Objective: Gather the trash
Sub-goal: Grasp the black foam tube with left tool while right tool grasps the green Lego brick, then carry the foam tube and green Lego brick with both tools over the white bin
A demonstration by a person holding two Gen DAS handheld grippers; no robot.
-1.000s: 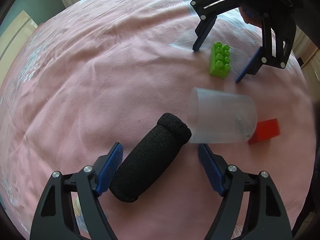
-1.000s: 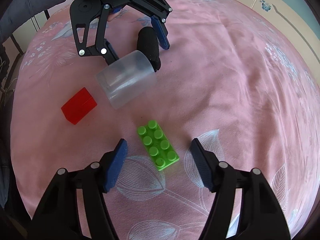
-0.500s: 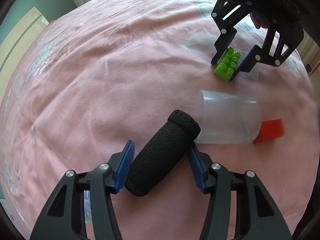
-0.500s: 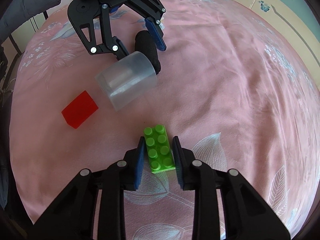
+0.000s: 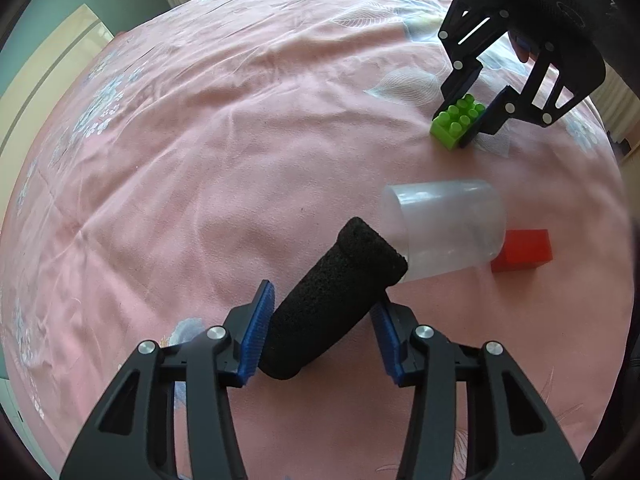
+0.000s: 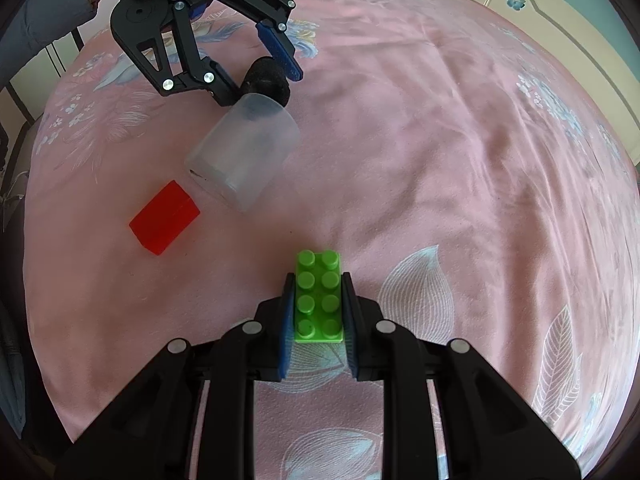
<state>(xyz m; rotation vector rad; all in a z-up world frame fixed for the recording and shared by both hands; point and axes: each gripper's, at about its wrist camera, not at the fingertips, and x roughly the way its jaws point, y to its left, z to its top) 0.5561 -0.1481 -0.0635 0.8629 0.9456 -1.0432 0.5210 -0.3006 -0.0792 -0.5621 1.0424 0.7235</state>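
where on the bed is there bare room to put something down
Bare: the pink sheet beyond the green brick, away from the cup. Crowded: foam roller, clear cup and red block huddle by the left claw.

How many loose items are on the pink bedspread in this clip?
4: a green building brick between the right gripper's pads, a black foam cylinder in the left gripper, a translucent cup on its side, a red block beside it.
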